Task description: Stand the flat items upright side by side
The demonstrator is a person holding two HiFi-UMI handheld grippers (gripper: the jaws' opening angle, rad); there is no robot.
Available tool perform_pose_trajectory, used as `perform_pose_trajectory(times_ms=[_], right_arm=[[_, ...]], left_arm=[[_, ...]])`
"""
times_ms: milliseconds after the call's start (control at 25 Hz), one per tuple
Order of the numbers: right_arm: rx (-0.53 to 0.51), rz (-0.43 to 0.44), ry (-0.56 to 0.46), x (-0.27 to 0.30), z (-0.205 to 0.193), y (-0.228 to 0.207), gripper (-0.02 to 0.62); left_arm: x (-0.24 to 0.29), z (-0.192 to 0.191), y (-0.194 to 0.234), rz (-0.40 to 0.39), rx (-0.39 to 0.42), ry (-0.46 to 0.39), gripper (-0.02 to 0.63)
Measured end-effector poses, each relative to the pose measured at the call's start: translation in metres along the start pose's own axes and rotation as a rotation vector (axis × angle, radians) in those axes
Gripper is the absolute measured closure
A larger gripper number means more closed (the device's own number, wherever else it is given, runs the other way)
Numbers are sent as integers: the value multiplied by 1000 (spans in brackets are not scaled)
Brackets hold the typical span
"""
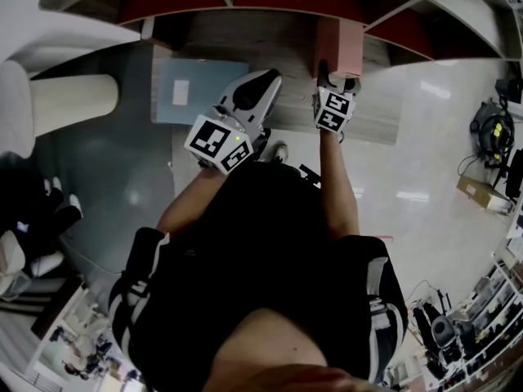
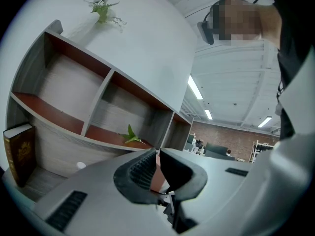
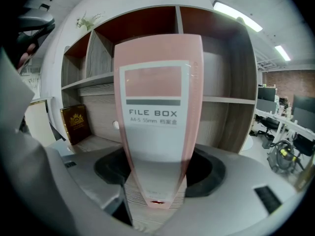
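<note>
A pink file box (image 3: 156, 97) stands upright on the wooden shelf board (image 1: 245, 43), its labelled spine towards the right gripper view. My right gripper (image 3: 156, 173) is shut on its lower part, one jaw on each side; from above the pink file box (image 1: 339, 43) shows just beyond the right gripper (image 1: 333, 76). A blue flat folder (image 1: 189, 92) lies flat on the board's left part. A brown book (image 3: 76, 124) with a gold emblem stands upright at the shelf's left. My left gripper (image 1: 265, 84) hangs level to the right of the folder, jaws shut and empty.
The shelf unit has open compartments with red-brown boards (image 2: 54, 117) above the wooden board. A small green plant (image 2: 132, 135) sits in one compartment. A white cylinder (image 1: 73, 100) stands at the left. Cables and gear (image 1: 490, 129) lie on the floor at the right.
</note>
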State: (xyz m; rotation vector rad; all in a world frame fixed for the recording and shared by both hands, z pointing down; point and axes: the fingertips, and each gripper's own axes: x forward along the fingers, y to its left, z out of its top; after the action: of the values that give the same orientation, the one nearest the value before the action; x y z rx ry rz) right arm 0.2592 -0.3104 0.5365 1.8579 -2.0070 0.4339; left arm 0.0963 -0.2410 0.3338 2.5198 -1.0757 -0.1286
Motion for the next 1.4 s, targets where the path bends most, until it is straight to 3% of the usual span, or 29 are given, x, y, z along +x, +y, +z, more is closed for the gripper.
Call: perform_pose_trajectory(times_ms=[440,880,1200,1400], right_arm=[[-3,27,-9,-9,-6,-4,253],[67,67,-117,-111,-4,-5,263],[109,208,-204,-180,6,33,533],[111,274,-212,-209,8,62,569]], left_arm=[[-10,-3,-13,9,7,-19,563],[-60,-5,-72,26,50,-83,563],[-135,-25,-92,154,58,-106,563],[-184,-27,-84,253,61,-121,563]])
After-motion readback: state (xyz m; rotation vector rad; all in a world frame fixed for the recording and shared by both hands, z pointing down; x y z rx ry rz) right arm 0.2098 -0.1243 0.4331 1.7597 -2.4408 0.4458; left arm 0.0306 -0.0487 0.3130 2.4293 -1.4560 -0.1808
